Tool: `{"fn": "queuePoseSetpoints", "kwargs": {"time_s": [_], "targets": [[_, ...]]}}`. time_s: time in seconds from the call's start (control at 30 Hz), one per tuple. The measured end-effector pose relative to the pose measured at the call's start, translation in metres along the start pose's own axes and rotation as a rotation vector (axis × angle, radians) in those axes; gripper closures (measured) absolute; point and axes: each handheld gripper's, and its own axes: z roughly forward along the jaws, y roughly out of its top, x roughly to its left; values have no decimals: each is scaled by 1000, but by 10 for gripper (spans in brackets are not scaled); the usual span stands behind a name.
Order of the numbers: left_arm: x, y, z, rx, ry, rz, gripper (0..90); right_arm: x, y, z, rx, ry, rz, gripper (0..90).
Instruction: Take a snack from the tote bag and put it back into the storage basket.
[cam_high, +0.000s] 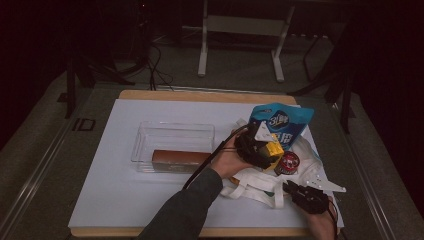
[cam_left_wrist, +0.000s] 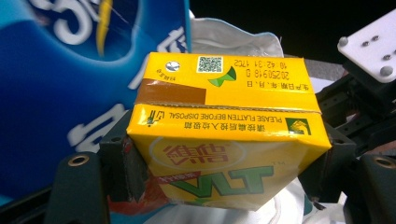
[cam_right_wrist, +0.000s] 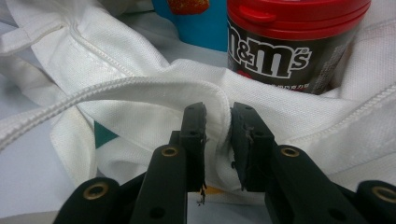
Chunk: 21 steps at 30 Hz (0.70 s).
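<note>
We are holding a small yellow cardboard drink carton (cam_left_wrist: 224, 135) clamped between the black jaws of our left claw (cam_high: 266, 148), above the rumpled white canvas tote bag (cam_high: 260, 182) lying at about four o'clock on the white-topped counter (cam_high: 110, 190). In the left gripper view the carton is sitting crosswise between the two jaws, its printed top flap facing the camera and its green lettering reading upside down. Just behind it, at about eleven o'clock from the carton, a blue plastic snack pouch with white lettering (cam_high: 282, 122) is standing up out of the bag. At about five o'clock from the carton, a dark round candy tub with a red lid (cam_high: 289, 162) is resting in the bag's folds. Our right claw (cam_high: 300, 192) is sitting at about five o'clock on the counter, its jaws pinched together on a stitched edge of the tote bag; in the right gripper view the white fabric is bunching up between the two pads, with the candy tub upright just beyond at one o'clock. Well apart at nine o'clock from the bag, a clear rectangular plastic bin (cam_high: 172, 145) is standing near the counter's centre, holding a long brown box (cam_high: 180, 160) along its near side.
</note>
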Motion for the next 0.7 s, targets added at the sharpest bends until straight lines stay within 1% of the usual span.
{"fn": "queuePoseSetpoints", "kwargs": {"time_s": [0.2,0.27,0.43,0.57,0.63,0.67,0.7], "targets": [[4,0,-12,-8,13,-18,288,0,0,0,0,-1,-2,748],[5,0,-16,-7,16,-16,288,0,0,0,0,-1,-1,748],[5,0,-26,-16,13,-24,289,0,0,0,0,-1,-2,748],[3,1,-34,-19,16,-15,289,0,0,0,0,0,0,748],[3,1,-34,-19,16,-15,289,0,0,0,0,-1,0,748],[3,1,-40,-19,17,-14,289,0,0,0,0,-1,0,748],[3,1,-42,-17,20,-12,289,0,0,0,0,-1,0,748]]}}
